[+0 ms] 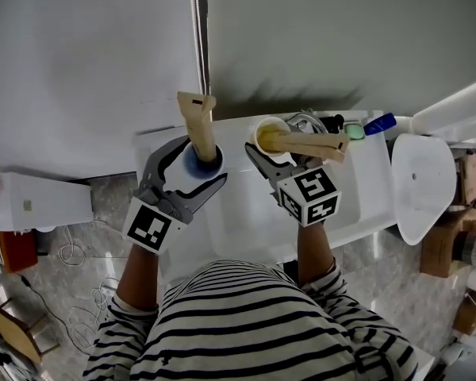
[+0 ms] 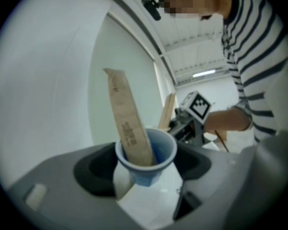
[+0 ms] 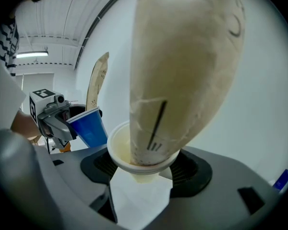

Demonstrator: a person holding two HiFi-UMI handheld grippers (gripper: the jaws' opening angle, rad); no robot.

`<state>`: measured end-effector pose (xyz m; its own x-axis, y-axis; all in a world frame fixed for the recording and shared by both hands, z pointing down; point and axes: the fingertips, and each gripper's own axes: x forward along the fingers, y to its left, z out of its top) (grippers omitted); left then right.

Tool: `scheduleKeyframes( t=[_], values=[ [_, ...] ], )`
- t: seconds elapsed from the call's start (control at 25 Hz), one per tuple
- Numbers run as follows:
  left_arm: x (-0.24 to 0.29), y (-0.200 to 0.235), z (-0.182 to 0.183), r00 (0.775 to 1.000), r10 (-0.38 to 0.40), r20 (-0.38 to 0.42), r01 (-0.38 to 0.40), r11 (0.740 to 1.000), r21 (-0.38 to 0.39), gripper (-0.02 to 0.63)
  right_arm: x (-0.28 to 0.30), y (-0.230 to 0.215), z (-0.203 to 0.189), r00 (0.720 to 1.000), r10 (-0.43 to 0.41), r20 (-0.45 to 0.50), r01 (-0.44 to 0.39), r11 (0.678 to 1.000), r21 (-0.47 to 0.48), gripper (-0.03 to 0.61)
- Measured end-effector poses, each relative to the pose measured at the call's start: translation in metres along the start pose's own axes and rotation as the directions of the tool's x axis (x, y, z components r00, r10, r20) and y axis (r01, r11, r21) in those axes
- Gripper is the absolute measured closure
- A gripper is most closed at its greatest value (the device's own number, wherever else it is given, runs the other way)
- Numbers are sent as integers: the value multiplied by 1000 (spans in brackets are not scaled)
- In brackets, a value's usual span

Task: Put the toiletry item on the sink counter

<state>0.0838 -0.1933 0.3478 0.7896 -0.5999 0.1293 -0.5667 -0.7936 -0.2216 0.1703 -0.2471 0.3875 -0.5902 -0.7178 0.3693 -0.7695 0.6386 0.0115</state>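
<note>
1. Head view: the blue cup (image 1: 189, 162), with a paper packet (image 1: 198, 121) in it, is held by the left hand-held gripper (image 1: 192, 167). The cream cup (image 1: 263, 130) is held by the right hand-held gripper (image 1: 274, 151). Both appear to be over the white sink counter (image 1: 365, 190).
2. Left gripper view: the jaws are spread wide and closed on the blue cup (image 2: 149, 163).
3. Right gripper view: the cream cup (image 3: 134, 166) is clamped likewise. Neither cup is judged to be set down, so lowering and release are left.

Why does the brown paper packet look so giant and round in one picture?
Right gripper view: the wide-angle lens sits very close to the paper packet in the cream cup, so it balloons and bends; head view: from farther away, it looks slim and flat.
</note>
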Motion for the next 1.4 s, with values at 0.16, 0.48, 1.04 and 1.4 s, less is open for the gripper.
scheduleKeyframes(
  t=[0.16, 0.48, 1.04, 1.4],
  values=[
    [4, 9, -12, 1000, -4, -8, 4, 1000, -15, 252, 16, -7, -13, 999, -8, -33, 9, 1000, 16, 265],
    [11, 16, -25, 1000, -8, -11, 7, 1000, -29, 253, 45, -18, -45, 996, -11, -86, 17, 998, 66, 265],
    [18, 19, -46, 999, -20, -33, 19, 999, -46, 252, 81, -35, -98, 987, -45, -153, 61, 993, 104, 265],
    [28, 21, -63, 998, -36, -49, 34, 998, -54, 252, 101, -47, -135, 978, -62, -198, 89, 987, 130, 267]
  ],
)
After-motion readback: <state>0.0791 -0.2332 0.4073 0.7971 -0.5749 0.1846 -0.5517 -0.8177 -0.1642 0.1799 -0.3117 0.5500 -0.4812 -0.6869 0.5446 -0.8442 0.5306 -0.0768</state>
